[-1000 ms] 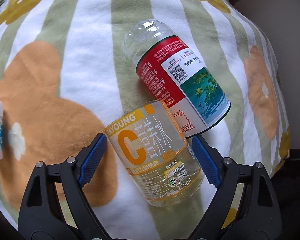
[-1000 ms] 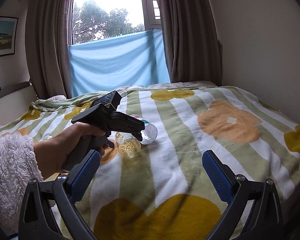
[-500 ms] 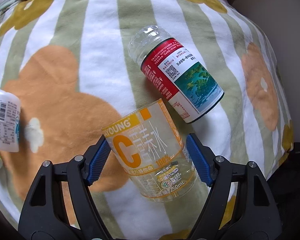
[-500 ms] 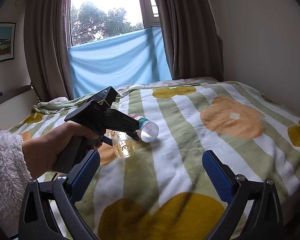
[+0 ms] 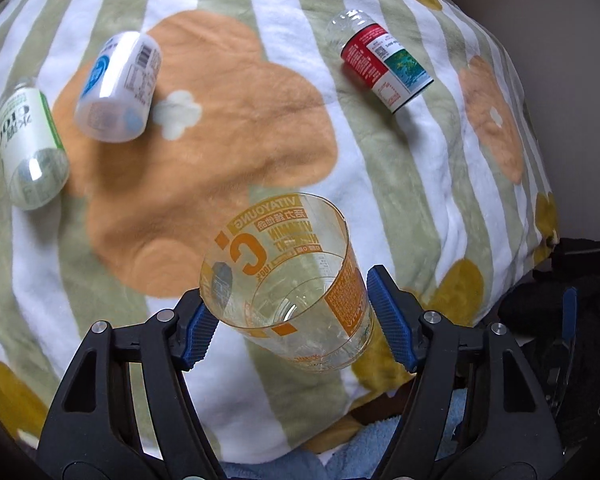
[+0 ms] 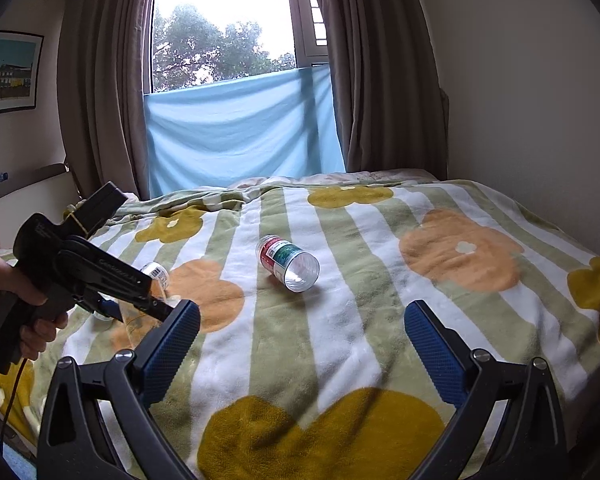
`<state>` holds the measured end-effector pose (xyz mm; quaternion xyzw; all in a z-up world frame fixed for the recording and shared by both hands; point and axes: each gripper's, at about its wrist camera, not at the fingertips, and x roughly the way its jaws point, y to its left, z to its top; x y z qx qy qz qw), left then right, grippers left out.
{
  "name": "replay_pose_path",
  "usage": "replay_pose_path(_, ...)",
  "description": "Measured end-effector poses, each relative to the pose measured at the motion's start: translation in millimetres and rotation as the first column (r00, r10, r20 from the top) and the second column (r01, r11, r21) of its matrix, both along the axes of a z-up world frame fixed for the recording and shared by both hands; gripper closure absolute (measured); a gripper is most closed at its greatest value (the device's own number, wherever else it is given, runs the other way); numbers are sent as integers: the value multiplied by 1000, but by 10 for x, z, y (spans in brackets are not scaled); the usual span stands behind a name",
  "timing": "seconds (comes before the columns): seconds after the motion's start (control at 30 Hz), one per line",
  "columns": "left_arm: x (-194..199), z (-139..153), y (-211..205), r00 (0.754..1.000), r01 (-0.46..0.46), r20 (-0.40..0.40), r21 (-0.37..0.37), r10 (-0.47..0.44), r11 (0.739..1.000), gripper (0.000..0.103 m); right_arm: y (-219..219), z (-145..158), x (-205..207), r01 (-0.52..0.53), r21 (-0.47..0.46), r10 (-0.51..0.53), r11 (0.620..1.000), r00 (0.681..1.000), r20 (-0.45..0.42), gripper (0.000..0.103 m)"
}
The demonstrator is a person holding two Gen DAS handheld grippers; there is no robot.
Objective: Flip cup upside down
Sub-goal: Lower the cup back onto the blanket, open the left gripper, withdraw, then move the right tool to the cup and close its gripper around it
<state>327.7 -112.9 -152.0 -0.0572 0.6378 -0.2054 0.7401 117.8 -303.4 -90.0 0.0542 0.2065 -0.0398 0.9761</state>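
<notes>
My left gripper (image 5: pixel 288 322) is shut on a clear cup with an orange "C" label (image 5: pixel 288 280) and holds it above the striped flower blanket (image 5: pixel 228 148), its open mouth turned away from the camera and its base towards it. In the right wrist view the left gripper (image 6: pixel 156 304) shows at the left with the cup (image 6: pixel 140 320) mostly hidden behind it. My right gripper (image 6: pixel 300 344) is open and empty above the blanket's near part.
A red-and-green labelled cup (image 5: pixel 384 66) lies on its side on the blanket; it also shows in the right wrist view (image 6: pixel 290 262). A white-and-blue cup (image 5: pixel 116 88) and a green-labelled cup (image 5: pixel 28 144) lie at the left. The bed edge and dark items (image 5: pixel 560 320) are at the right.
My left gripper has lifted the orange-labelled cup off the blanket and pulled back, turning it so its mouth faces away. The two cups at the left have come into view. The right gripper stayed open.
</notes>
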Motion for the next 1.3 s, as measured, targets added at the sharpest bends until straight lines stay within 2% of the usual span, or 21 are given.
replay_pose_path(0.2,-131,-237,447,995,-86,-60,-10,86,996,35,99,-8,-11,-16,-35,16,999,1000,-3,1)
replay_pose_path(0.4,-69,-422,785,980,-180,-101,-63,173,982,33,167,-38,2,-35,-54,35,998,999,-13,1)
replay_pose_path(0.43,-57,-430,812,978,-190,-98,-59,184,980,29,181,-45,7,-37,-57,36,998,999,-16,1)
replay_pose_path(0.47,-45,-434,830,976,-201,-95,-37,196,979,18,191,-49,11,-38,-62,37,997,999,-19,1)
replay_pose_path(0.53,-31,-437,861,973,-218,-80,2,217,976,8,213,-54,11,-43,-69,42,997,999,-20,1)
replay_pose_path(0.77,-209,-224,1079,967,-255,18,-21,256,967,8,278,-94,7,-84,-88,82,993,996,-33,1)
replay_pose_path(0.87,-459,-14,1241,954,-275,106,-49,279,960,8,332,-93,45,-176,-59,172,983,983,-71,1)
replay_pose_path(1.03,-958,214,1462,908,-290,313,-8,278,957,2,678,131,276,-426,17,423,905,892,-160,1)
replay_pose_path(1.1,-1115,217,1505,890,-285,375,10,260,959,1,919,163,471,-526,70,527,848,820,-225,1)
replay_pose_path(1.23,-1390,162,1530,848,-257,491,58,197,965,1,1458,25,960,-603,187,621,775,673,-402,1)
replay_pose_path(1.3,-1512,130,1512,820,-248,550,93,158,964,1,1655,-73,1191,-602,230,629,765,620,-470,1)
